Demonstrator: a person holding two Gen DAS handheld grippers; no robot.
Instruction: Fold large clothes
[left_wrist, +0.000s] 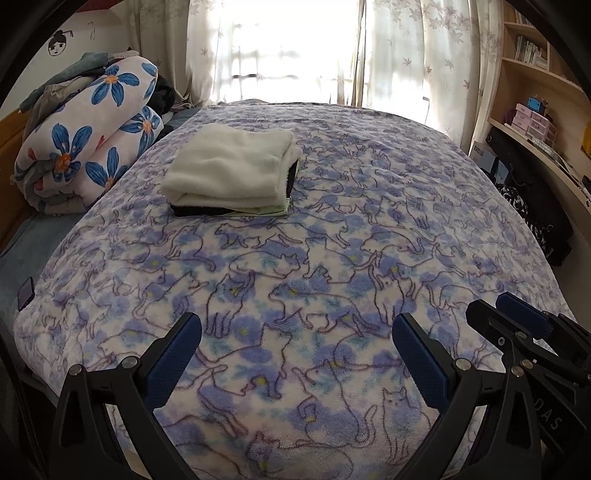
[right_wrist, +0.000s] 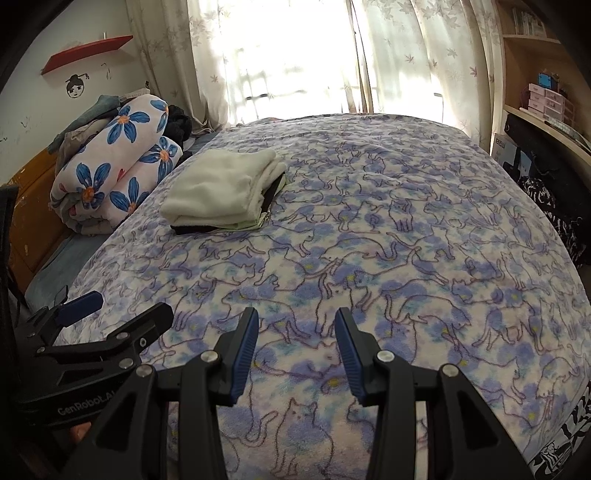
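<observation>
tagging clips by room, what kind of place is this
Most likely a bedroom at home: a bed under a cat-print blanket, a rolled flower-print quilt beside it, sheer curtains over a bright window, and wooden bookshelves at the right.

A bright window (right_wrist: 295, 55) behind sheer leaf-print curtains (right_wrist: 424, 62) floods the room. Left of the window, a red wall shelf (right_wrist: 86, 51) hangs above a doodled face (right_wrist: 75, 86); right of it stand curved wooden bookshelves (left_wrist: 535, 85).
</observation>
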